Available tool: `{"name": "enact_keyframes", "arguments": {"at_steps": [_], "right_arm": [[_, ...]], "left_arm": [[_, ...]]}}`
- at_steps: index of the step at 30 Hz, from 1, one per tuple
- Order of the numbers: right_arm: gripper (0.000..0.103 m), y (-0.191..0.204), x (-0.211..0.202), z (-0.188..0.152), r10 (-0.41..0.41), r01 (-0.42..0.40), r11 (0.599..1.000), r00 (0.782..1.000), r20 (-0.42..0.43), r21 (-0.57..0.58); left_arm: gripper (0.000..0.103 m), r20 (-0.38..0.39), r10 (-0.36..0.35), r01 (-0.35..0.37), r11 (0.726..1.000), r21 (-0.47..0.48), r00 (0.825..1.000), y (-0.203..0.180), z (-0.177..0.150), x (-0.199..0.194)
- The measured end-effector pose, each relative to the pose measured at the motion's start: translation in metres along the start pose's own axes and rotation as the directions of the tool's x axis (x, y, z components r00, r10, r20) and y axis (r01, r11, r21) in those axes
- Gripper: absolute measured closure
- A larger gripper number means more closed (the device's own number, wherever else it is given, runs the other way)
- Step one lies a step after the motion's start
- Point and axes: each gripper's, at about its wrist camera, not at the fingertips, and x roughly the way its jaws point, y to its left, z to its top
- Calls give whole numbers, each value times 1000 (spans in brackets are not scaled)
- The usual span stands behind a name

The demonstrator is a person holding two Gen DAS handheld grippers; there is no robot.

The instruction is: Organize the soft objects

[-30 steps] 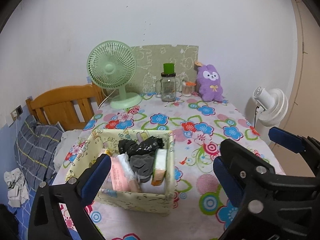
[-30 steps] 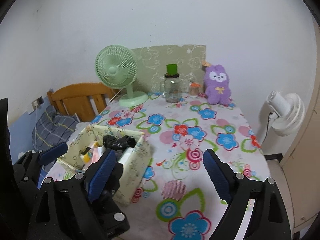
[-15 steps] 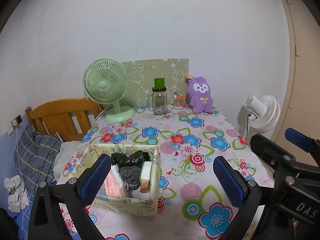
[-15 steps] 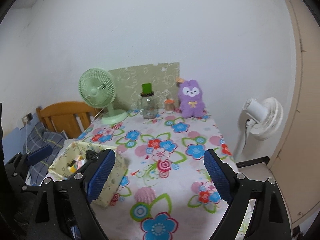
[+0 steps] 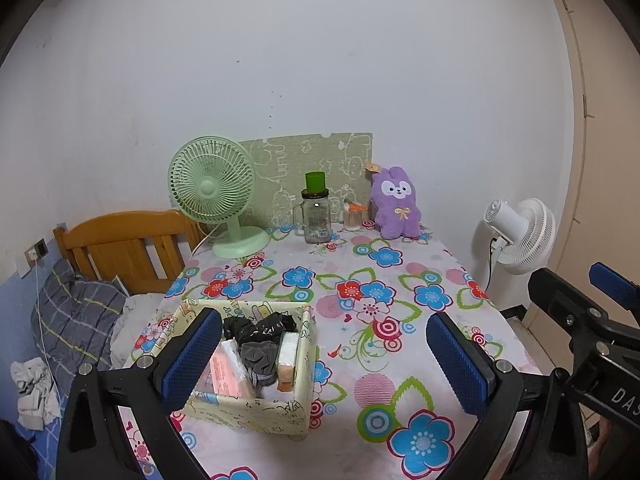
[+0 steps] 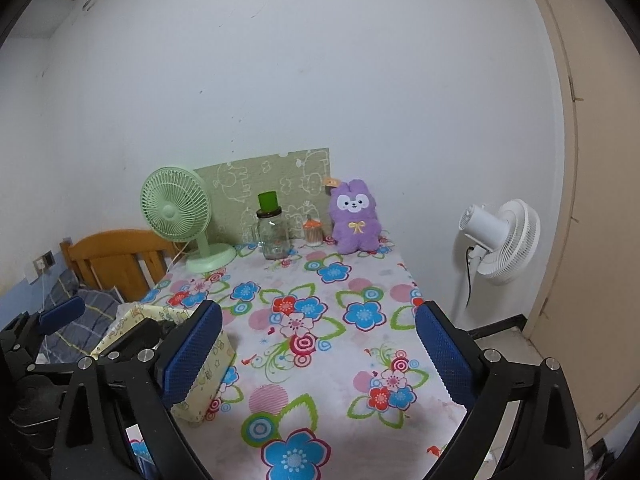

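Observation:
A cream patterned storage box (image 5: pixel 248 412) stands on the flowered tablecloth (image 5: pixel 384 280) at the near left. It holds black cloth items (image 5: pixel 260 328), a grey sock (image 5: pixel 260 356) and a pink packet (image 5: pixel 226 372). A purple plush rabbit (image 5: pixel 396 208) sits upright at the table's far edge against the wall. My left gripper (image 5: pixel 320 318) hangs open above the near table, its left finger in front of the box, nothing between the pads. My right gripper (image 6: pixel 318 309) is off to the box's (image 6: pixel 208 376) right; its jaws are opening and are empty. The plush (image 6: pixel 355 216) is far ahead.
At the back stand a green desk fan (image 5: pixel 212 188), a glass jar with a green lid (image 5: pixel 316 216) and a small jar (image 5: pixel 352 216). A white pedestal fan (image 5: pixel 520 236) stands right of the table. A wooden headboard (image 5: pixel 120 248) and bedding (image 5: pixel 76 320) lie left.
Both grippers have drawn back and risen from the table, so the box and plush look smaller. The right gripper's jaws stand slightly wider.

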Motion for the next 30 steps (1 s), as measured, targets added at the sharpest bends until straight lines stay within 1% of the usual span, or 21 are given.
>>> {"name": "enact_keyframes", "arguments": {"at_steps": [16,30], "right_arm": [[4,6,4,0,20,-20,1000,1000,-11,-2],[4,5,8,0,15,-15,1000,1000,-13,-2]], "left_arm": [[0,-21,18,-18,1000,-24,1000,5,-1,2],[0,-24,18,-19,999,-28,1000,6,-1,4]]}}
